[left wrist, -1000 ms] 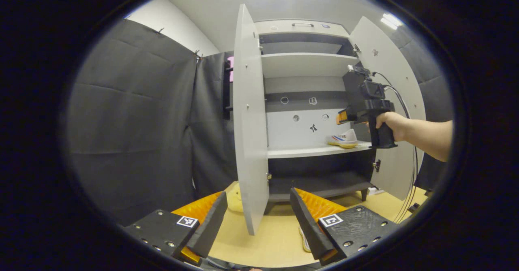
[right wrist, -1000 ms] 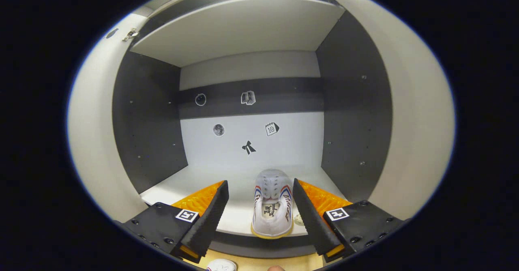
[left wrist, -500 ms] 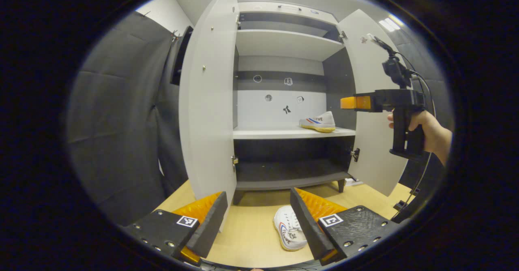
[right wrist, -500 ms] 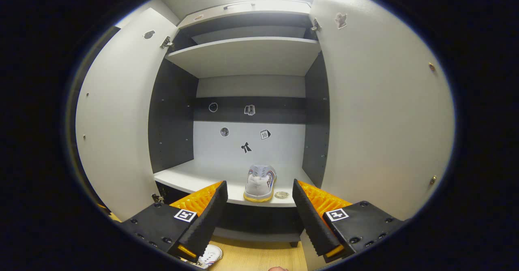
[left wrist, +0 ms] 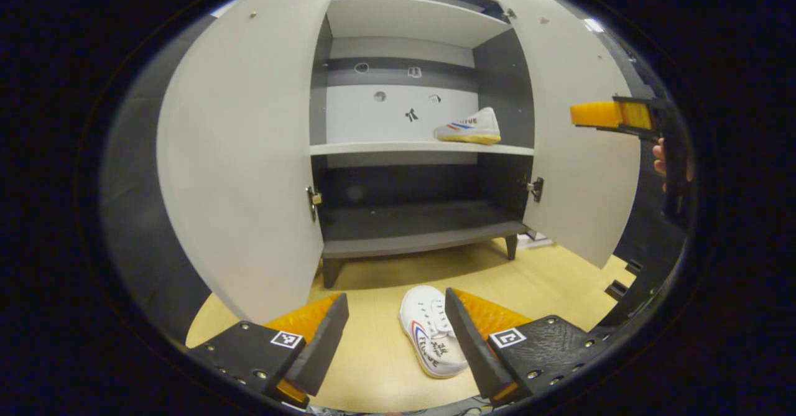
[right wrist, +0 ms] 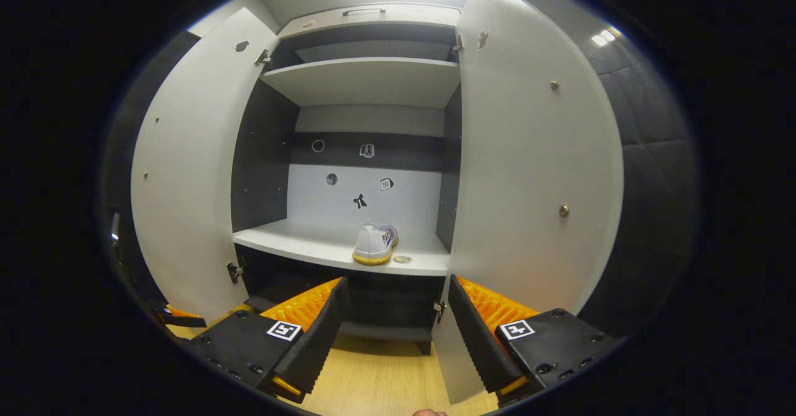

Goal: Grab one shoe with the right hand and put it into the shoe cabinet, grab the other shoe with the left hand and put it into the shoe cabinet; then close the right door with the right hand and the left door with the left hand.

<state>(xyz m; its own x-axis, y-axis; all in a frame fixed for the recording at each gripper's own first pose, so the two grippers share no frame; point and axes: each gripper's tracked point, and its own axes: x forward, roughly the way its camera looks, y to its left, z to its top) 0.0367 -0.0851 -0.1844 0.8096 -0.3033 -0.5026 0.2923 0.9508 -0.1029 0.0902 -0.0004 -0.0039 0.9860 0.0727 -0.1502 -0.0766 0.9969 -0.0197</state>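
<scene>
One shoe (left wrist: 467, 126) shelved at frame centre; both grippers spread and empty, so left gripper (left wrist: 393, 335) should straddle floor shoe (left wrist: 430, 340) at lower centre.

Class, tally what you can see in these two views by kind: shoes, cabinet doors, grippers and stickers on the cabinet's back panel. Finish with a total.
Shoes: 2, one on the shelf, one on the floor
Cabinet doors: 2, left door, right door, both open
Grippers: 2, left gripper, right gripper
Back panel stickers: 5
Total: 11

White shoe (left wrist: 431, 339), red-blue stripes; pale grey doors (left wrist: 245, 155); dark cabinet interior (left wrist: 416, 217); yellow-wood floor (left wrist: 547, 279).
</scene>
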